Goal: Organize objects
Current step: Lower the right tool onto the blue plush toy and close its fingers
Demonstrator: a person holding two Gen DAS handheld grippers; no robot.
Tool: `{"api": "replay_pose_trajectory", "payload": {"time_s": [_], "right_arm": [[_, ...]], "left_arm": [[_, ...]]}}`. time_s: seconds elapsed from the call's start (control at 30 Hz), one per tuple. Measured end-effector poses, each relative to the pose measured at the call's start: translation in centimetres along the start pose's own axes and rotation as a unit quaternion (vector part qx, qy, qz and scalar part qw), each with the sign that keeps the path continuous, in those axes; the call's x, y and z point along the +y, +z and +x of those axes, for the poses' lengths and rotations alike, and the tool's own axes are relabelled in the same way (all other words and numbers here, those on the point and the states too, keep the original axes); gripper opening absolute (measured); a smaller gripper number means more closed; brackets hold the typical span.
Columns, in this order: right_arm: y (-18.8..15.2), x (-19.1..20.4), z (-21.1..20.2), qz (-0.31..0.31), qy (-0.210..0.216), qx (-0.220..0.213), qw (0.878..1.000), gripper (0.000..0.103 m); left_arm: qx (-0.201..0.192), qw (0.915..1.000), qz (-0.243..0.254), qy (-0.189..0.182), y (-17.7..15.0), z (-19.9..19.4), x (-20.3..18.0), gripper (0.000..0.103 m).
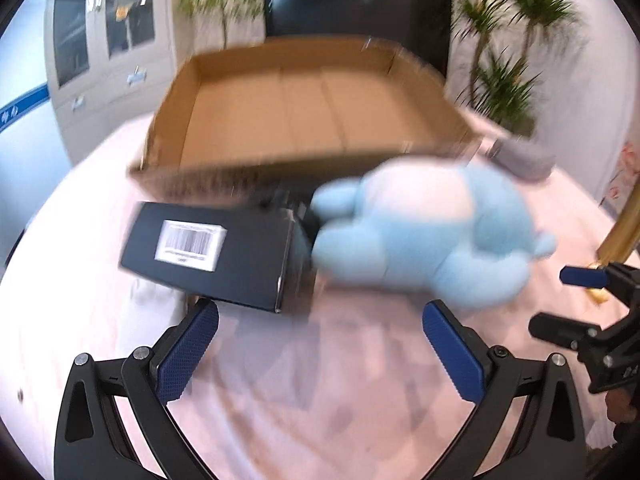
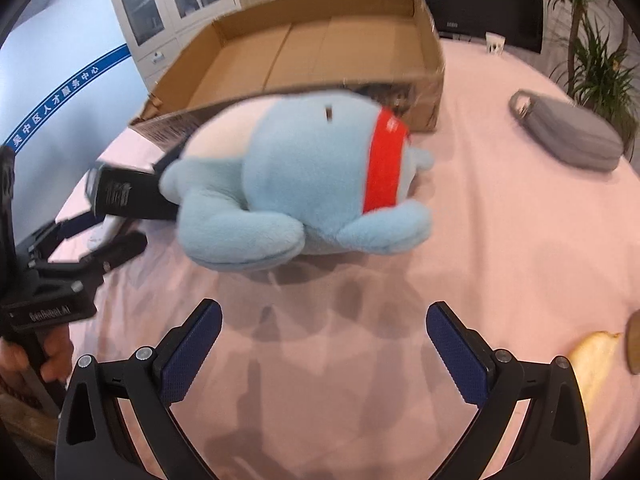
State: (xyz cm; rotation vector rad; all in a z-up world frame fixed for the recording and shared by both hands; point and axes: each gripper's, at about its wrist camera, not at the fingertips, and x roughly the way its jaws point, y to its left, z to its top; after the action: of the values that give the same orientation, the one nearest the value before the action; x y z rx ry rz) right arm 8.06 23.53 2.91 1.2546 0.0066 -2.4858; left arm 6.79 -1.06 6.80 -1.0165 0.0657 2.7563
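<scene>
A light-blue plush toy (image 1: pixel 432 236) (image 2: pixel 304 184) with a red band lies on the pink tablecloth, in front of a large open cardboard box (image 1: pixel 312 108) (image 2: pixel 320 40). A black box with a barcode label (image 1: pixel 216 256) (image 2: pixel 128 196) lies just left of the plush, touching it. My left gripper (image 1: pixel 320 344) (image 2: pixel 116 230) is open, its left pad close to the black box's near edge. My right gripper (image 2: pixel 324 344) (image 1: pixel 560 304) is open a short way in front of the plush, with nothing between its fingers.
A grey zip pouch (image 2: pixel 568 132) (image 1: pixel 524 160) lies at the back right of the table. A yellowish item (image 2: pixel 592 360) sits at the right edge. Something white (image 1: pixel 152 296) pokes out from under the black box. A hand (image 2: pixel 52 356) holds the left gripper.
</scene>
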Motion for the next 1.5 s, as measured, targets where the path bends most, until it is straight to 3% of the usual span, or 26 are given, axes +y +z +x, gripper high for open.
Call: {"api": "replay_pose_trajectory", "payload": {"time_s": [0.1,0.3,0.5,0.77,1.2,1.33,1.5], "right_arm": [[0.8,0.3,-2.3,0.007,-0.009,-0.032,0.999,0.103],[0.2,1.0,-6.7,0.061,-0.045,-0.092,0.993,0.103],[-0.4,1.1,-8.8,0.082,-0.065,-0.102,0.989,0.103],[-0.1,1.6,-9.2,0.076,-0.06,-0.106,0.99,0.103],[1.6,0.6,-7.0,0.067,-0.03,-0.096,0.993,0.103],[3.4,-0.7,-5.7,0.076,-0.011,-0.093,0.993,0.103],[5.4,-2.7,-3.6,0.101,0.004,-0.076,0.992,0.103]], "left_arm": [[-0.014,0.9995,-0.009,-0.026,1.7,0.0,0.6,0.102],[-0.054,0.9959,0.048,-0.053,3.8,-0.7,-0.6,0.102],[-0.077,0.9888,0.076,-0.103,3.7,-2.0,-2.3,0.102],[-0.062,0.9934,0.038,-0.089,4.0,-1.0,-1.2,0.102],[-0.04,0.9944,0.041,-0.089,4.4,-0.6,-1.6,0.102],[-0.036,0.992,0.085,-0.085,4.6,-0.6,-1.8,0.102],[0.002,0.9858,0.124,-0.114,4.7,0.7,-2.0,0.102]]}}
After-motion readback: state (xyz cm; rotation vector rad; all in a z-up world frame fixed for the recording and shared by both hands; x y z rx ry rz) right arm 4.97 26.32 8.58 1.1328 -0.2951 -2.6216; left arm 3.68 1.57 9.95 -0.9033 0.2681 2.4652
